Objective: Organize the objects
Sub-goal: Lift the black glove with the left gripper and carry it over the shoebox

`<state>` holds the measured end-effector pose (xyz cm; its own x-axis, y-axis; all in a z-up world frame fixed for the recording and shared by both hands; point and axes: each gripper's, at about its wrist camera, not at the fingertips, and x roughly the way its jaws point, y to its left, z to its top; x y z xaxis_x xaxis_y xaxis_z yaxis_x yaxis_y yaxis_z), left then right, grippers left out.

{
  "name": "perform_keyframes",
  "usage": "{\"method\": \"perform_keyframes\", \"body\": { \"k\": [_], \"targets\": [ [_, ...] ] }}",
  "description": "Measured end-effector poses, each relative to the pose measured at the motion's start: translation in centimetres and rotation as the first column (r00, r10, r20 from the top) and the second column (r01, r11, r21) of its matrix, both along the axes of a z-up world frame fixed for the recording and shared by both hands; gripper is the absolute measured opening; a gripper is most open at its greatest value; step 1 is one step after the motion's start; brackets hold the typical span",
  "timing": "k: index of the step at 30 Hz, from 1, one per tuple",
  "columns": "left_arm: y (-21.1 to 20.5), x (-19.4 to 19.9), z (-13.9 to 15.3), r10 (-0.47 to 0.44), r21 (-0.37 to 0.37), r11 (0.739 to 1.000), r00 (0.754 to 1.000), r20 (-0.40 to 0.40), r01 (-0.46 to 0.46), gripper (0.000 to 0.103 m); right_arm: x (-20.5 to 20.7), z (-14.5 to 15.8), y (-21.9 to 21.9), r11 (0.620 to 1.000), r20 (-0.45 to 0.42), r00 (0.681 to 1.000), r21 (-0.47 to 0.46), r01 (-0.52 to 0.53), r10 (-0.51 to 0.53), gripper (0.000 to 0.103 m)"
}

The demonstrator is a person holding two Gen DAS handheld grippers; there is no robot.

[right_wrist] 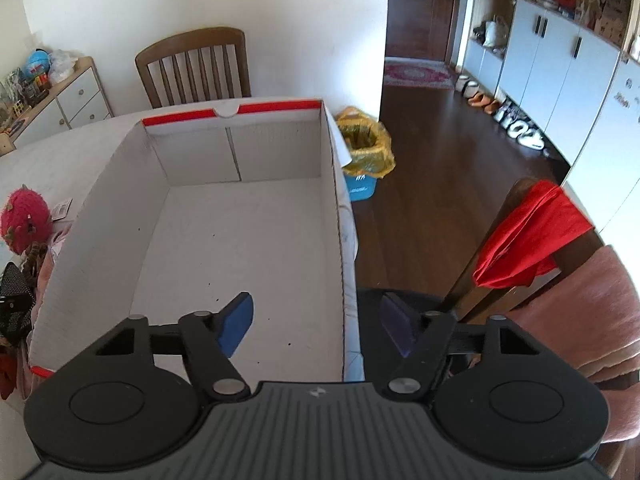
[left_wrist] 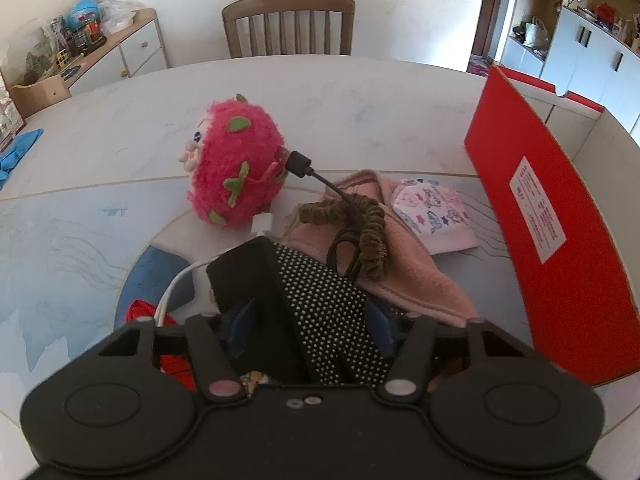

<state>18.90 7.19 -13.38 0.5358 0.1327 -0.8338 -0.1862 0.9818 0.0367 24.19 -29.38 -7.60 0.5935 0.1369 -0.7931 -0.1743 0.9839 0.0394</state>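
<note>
Between the left gripper's (left_wrist: 308,320) fingers, dotted black cloth (left_wrist: 320,304) runs forward.

Bright daylight, soft shadows, sharp focus, fisheye bending, dark corners

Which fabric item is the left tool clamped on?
The black white-dotted cloth, pinched between the left tool's fingers. The pink garment and the patterned baby hat lie loose on the table beyond it.

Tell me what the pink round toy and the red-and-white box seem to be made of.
Pink round toy: plush, likely synthetic fur; shaggy matte pile with green felt-like leaves. Red-and-white box: apparently cardboard; thin folded walls, matte white inside, smooth red outside bearing a printed label.
</note>
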Motion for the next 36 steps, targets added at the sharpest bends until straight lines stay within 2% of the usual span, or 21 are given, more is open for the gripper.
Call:
{"method": "perform_keyframes", "body": {
  "k": [6, 10, 13, 22, 36],
  "targets": [
    [0.4, -0.3, 0.5, 0.035, -0.007, 0.999, 0.999, 0.016, -0.035, 0.029, 0.1, -0.6, 0.1, 1.0, -0.009, 1.0, 0.015, -0.015, 0.015, 0.056],
    [1.0, -0.9, 1.2, 0.055, -0.041, 0.998, 0.998, 0.043, -0.053, 0.016, -0.1, -0.7, 0.3, 1.0, -0.004, 1.0, 0.001, -0.023, 0.023, 0.042],
    [1.0, -1.3, 1.5, 0.048, -0.037, 0.998, 0.998, 0.051, -0.046, 0.008, 0.1, -0.8, 0.1, 1.0, -0.012, 1.0, 0.0, -0.01, 0.01, 0.033],
    [0.9, -2.5, 3.9, 0.039, -0.068, 0.997, 0.993, 0.108, -0.031, 0.005, 0.0, -0.9, -0.2, 0.999, -0.015, 1.0, -0.053, 0.005, -0.005, 0.012],
    [-2.0, -3.7, 9.4, -0.075, -0.12, 0.988, 0.981, 0.177, 0.097, 0.005, 0.5, -1.3, -0.8, 0.998, -0.024, 1.0, -0.056, 0.004, -0.006, 0.005]
  ]
}}
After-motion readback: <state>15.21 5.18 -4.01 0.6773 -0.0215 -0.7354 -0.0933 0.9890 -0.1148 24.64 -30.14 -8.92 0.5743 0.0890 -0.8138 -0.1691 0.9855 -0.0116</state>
